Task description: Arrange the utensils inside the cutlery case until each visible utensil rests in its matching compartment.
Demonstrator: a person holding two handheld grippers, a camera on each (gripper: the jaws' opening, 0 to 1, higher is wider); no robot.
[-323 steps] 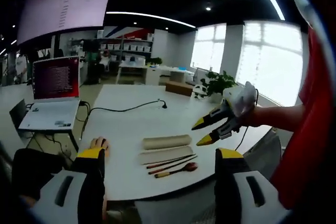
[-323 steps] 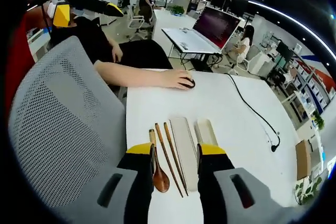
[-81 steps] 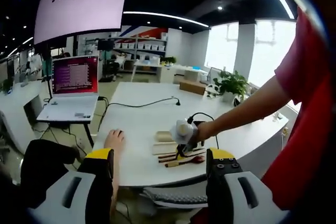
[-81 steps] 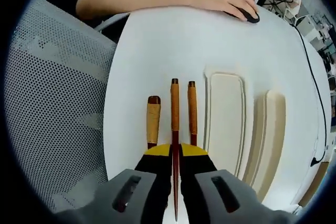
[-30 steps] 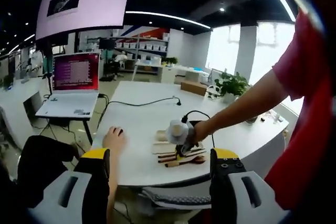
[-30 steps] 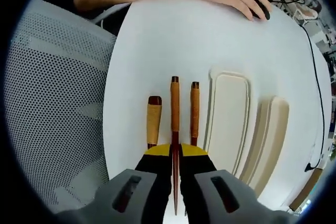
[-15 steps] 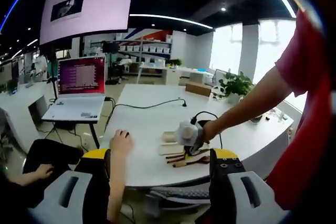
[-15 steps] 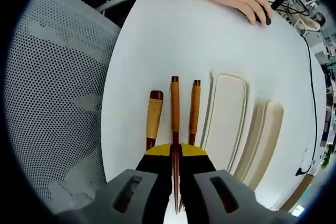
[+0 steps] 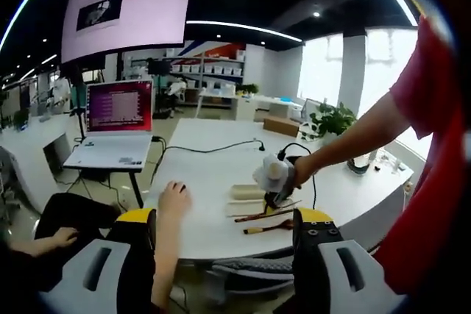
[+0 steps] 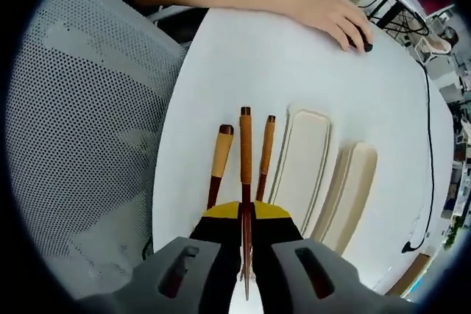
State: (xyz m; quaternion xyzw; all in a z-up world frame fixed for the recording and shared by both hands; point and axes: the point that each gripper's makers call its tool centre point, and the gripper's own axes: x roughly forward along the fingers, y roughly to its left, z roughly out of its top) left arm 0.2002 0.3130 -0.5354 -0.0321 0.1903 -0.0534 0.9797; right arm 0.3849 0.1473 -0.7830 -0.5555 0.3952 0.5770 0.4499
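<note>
the right gripper (image 10: 246, 215) is clamped on one chopstick (image 10: 245, 159), raised above the white table (image 10: 243, 64); the second chopstick (image 10: 264, 154) and the spoon (image 10: 220, 158) lie beside it, left of the case tray (image 10: 300, 165) and lid (image 10: 349, 193); the left gripper (image 9: 224, 218) hangs apart, well back from the table.

Right gripper (image 10: 245, 215) closed, left gripper (image 9: 223, 218) parted.
Right jaws are pinched at lower centre; left jaws are held wide at bottom.
</note>
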